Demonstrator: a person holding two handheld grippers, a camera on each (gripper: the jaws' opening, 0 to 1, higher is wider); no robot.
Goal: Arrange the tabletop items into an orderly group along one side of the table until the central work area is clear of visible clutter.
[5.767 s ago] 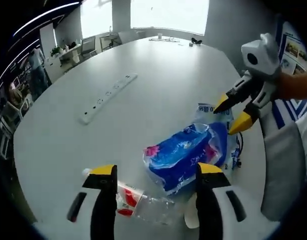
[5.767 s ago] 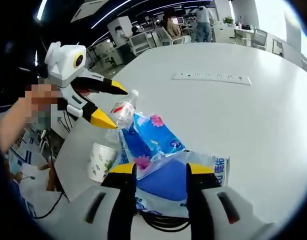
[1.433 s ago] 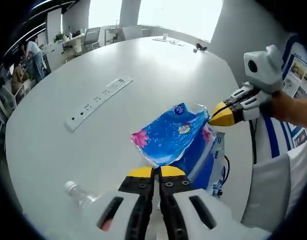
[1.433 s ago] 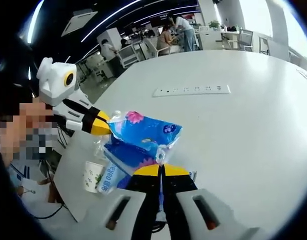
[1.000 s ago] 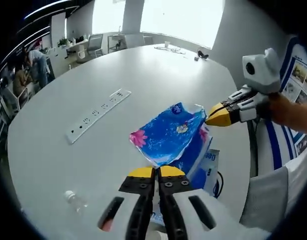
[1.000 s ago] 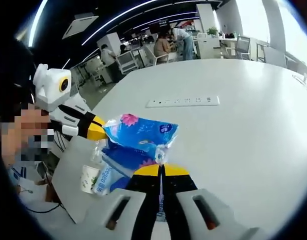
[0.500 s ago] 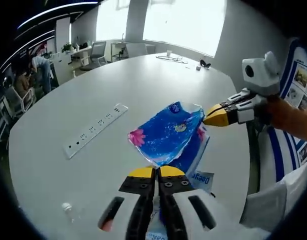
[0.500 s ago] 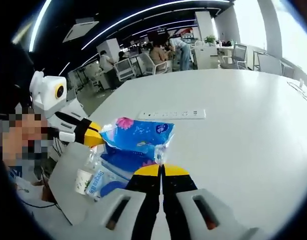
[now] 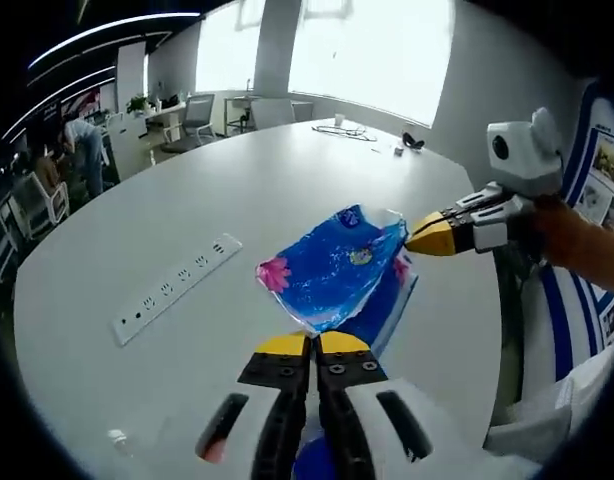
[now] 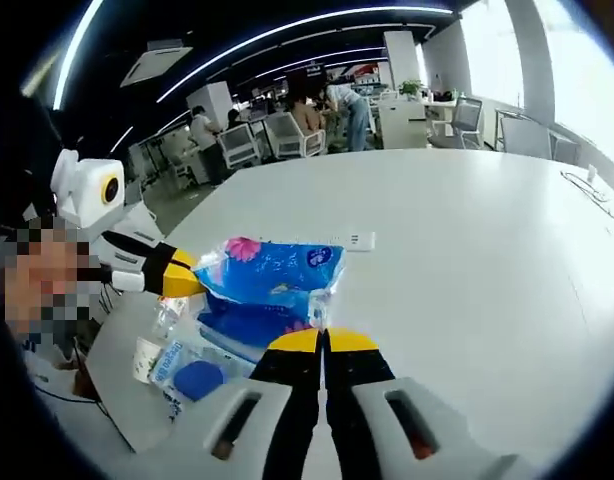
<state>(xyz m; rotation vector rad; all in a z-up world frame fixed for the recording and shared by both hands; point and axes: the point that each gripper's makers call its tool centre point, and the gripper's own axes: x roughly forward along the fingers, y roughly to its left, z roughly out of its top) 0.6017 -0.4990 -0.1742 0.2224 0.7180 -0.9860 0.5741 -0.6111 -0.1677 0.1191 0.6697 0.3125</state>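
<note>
- Left gripper view: left tongs point(image 9: 312, 345) clamped on near edge of blue tissue pack point(image 9: 332, 265), held above surface point(image 9: 187, 210); right tongs point(image 9: 419, 236) pinching far corner. Power strip point(image 9: 172, 288) lying left, well apart.
- Right gripper view: right tongs point(image 10: 323, 342) closed on pack point(image 10: 272, 270); cup point(image 10: 145, 358), bottle point(image 10: 169, 315), second wrapper point(image 10: 192, 378) below-left near edge. Judged partway; pack unplaced.

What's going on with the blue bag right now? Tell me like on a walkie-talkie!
Left gripper and right gripper both shut on blue bag, held up above white table. Power strip lies beyond. Nothing blocking.
</note>
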